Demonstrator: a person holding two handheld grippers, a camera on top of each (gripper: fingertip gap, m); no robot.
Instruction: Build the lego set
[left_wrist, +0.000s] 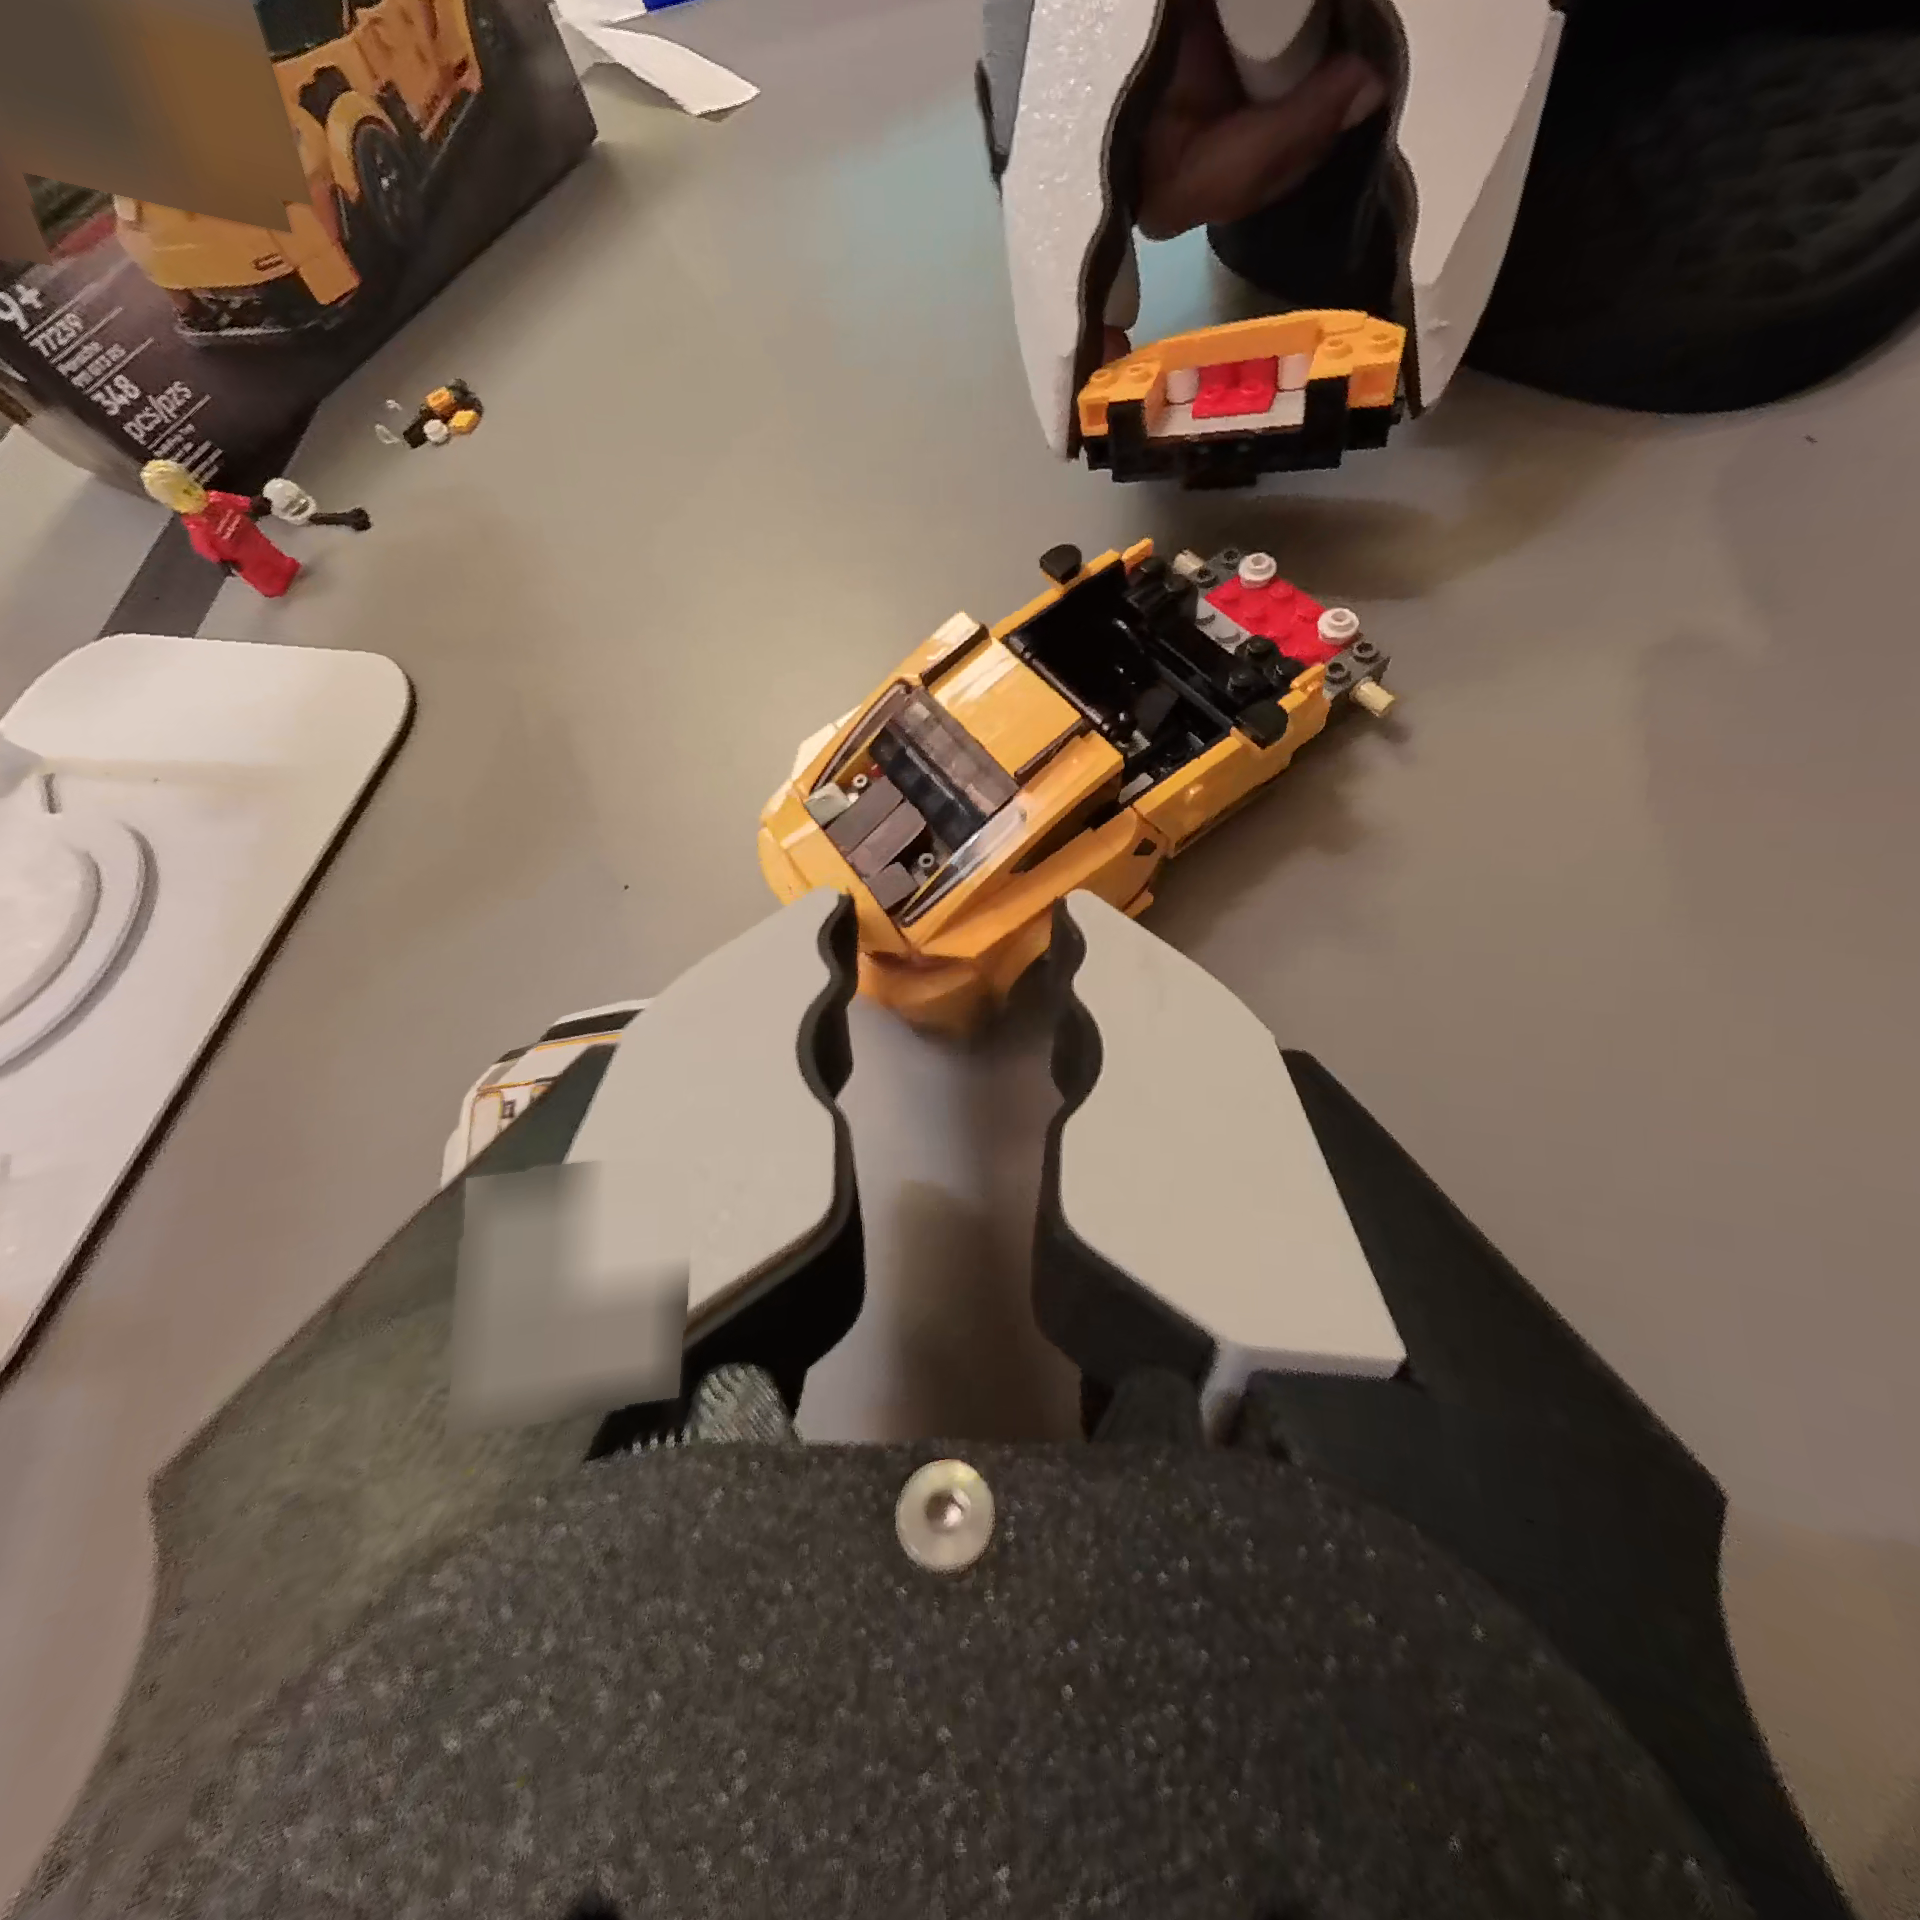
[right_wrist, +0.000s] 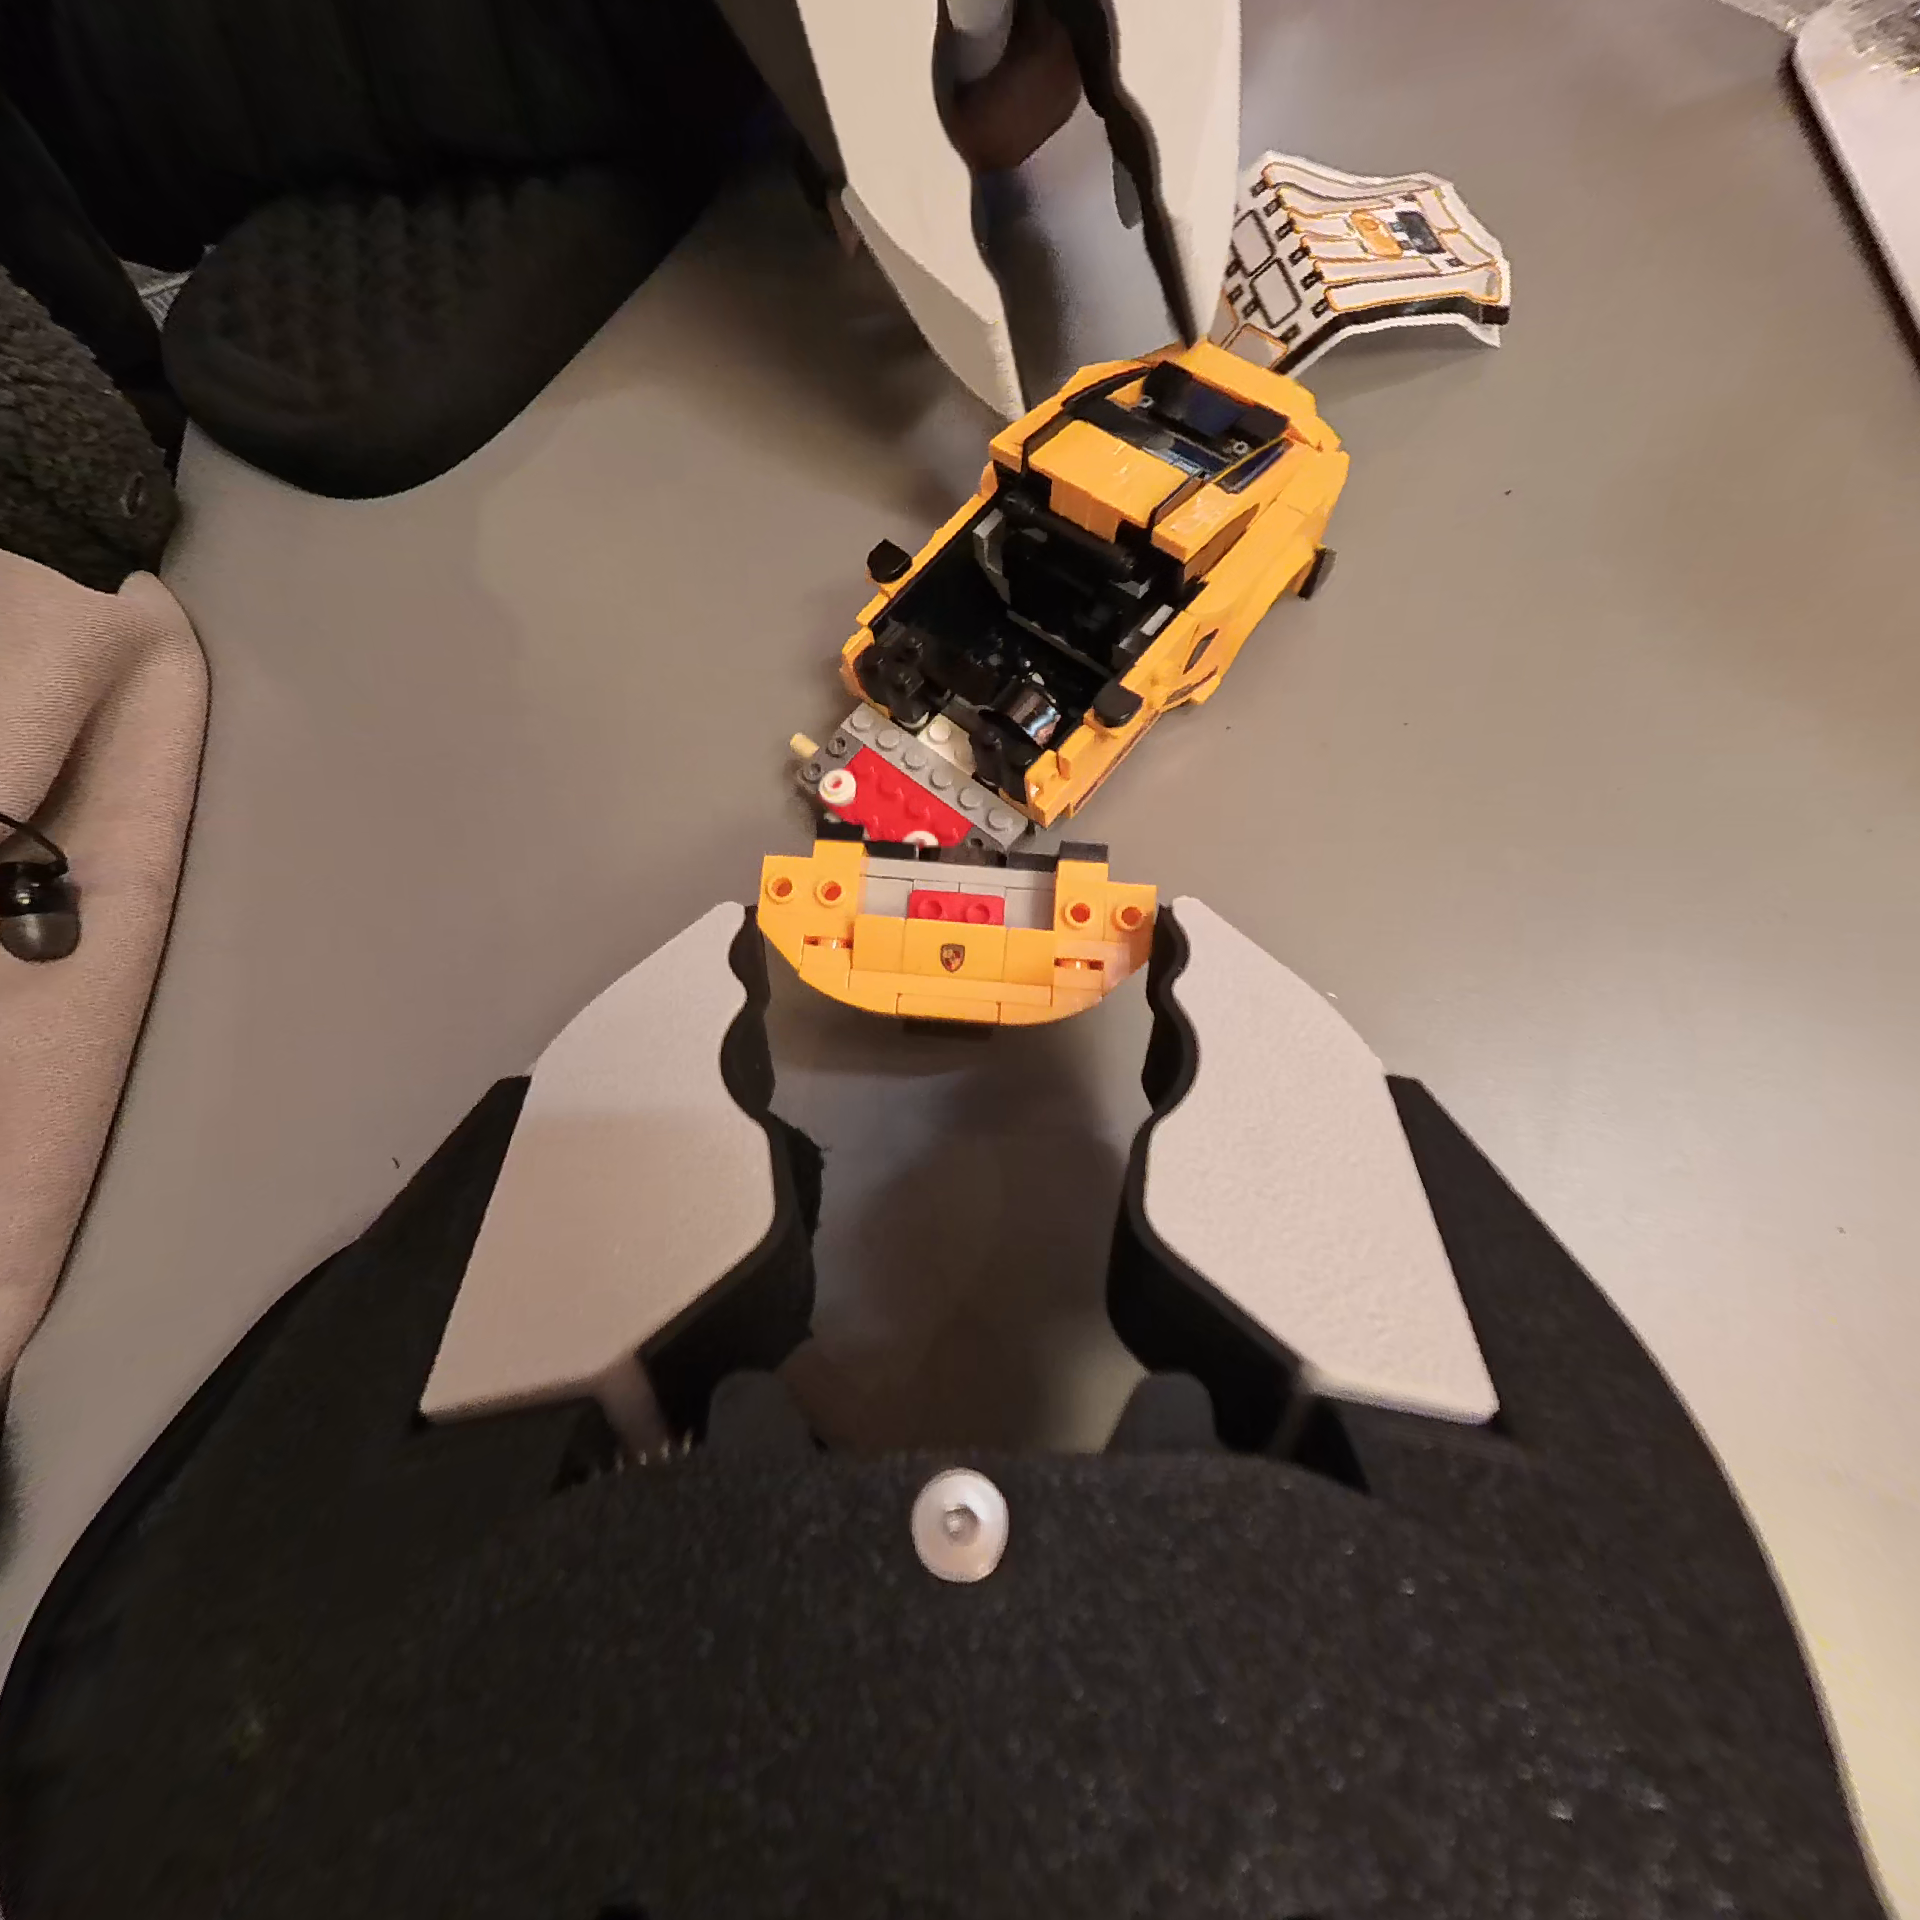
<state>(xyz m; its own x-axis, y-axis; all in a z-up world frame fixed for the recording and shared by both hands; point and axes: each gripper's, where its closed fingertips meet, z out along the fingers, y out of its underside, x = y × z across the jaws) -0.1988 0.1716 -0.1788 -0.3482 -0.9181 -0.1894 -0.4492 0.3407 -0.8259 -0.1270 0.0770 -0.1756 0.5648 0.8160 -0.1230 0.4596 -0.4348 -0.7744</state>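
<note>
Left hand-held gripper (left_wrist: 951, 935) clamps the rear end of the yellow lego car (left_wrist: 1049, 748), which sits on the grey bench (left_wrist: 1558, 935); right hand-held gripper (right_wrist: 954, 940) is closed on the yellow nose section (right_wrist: 956, 940), held just beside the car's exposed red plate (right_wrist: 899, 800), not yet joined. Minifigure (left_wrist: 234, 530) and set box (left_wrist: 208, 260) lie well apart. Risks: studs misalign because the nose comes in tilted, or pressing down skids the car if the left grip is shallow
</note>
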